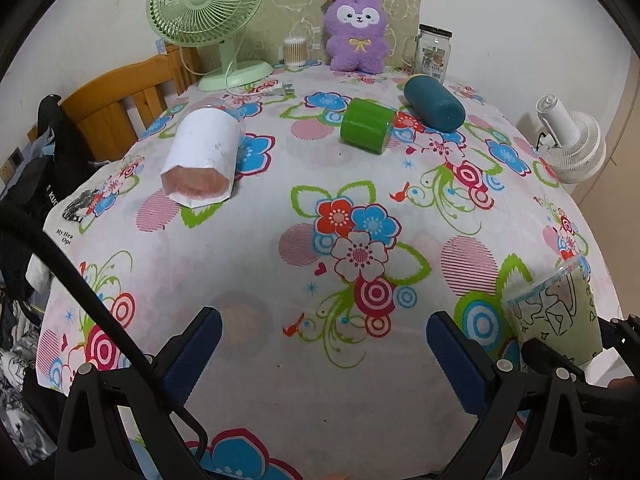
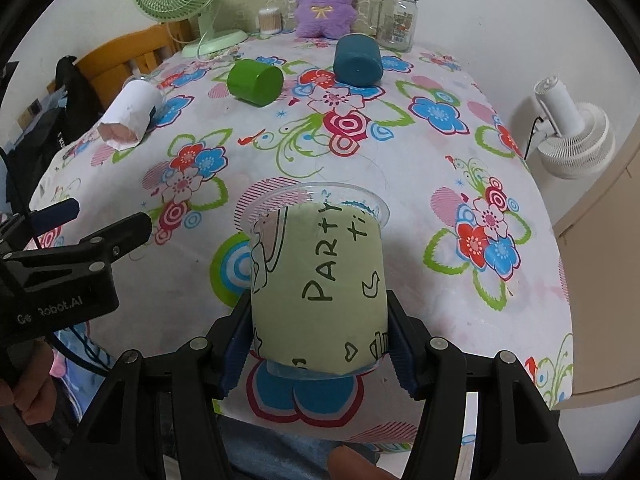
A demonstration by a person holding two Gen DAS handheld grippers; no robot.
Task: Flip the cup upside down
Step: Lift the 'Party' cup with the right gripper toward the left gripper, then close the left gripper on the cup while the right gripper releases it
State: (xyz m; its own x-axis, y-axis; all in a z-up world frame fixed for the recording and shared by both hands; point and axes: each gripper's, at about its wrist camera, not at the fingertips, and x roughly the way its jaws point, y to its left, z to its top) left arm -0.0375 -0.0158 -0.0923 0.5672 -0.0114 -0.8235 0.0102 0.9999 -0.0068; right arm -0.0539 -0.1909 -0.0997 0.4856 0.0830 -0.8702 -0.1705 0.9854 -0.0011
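Clutter lines the far half of the worktop [image 2: 460, 280] ahead of us: a white paper-wrapped roll [image 1: 202, 156] lying on its side to the left, a green cylinder [image 1: 366, 126] on its side near the middle, and a dark teal cylinder [image 1: 434, 102] lying just beyond it, the two nearly touching. Further back we see a pale green desk fan [image 1: 208, 12], a small tub of cotton swabs [image 1: 295, 51], a purple plush toy [image 1: 356, 34] and a glass jar [image 1: 433, 52] with a dark lid, all along the wall. None of these lies between us and the cup [image 2: 320, 288]; the cloth around it is bare.

We hold that cup, a clear plastic one with a green "PARTY" sleeve, in the right gripper [image 2: 320, 344], whose jaws are clenched on its lower body. It is tipped, its open rim pointing away from us toward the far end, above the near edge of the worktop. Our left gripper [image 1: 324, 334] hovers just to the left with its jaws released and nothing between them.

A flowered cloth in red, blue, pink and green covers the worktop. A wooden bed frame [image 1: 116, 108] stands off its far left corner, a white fan [image 1: 572, 144] to the right, and plain white walls behind.
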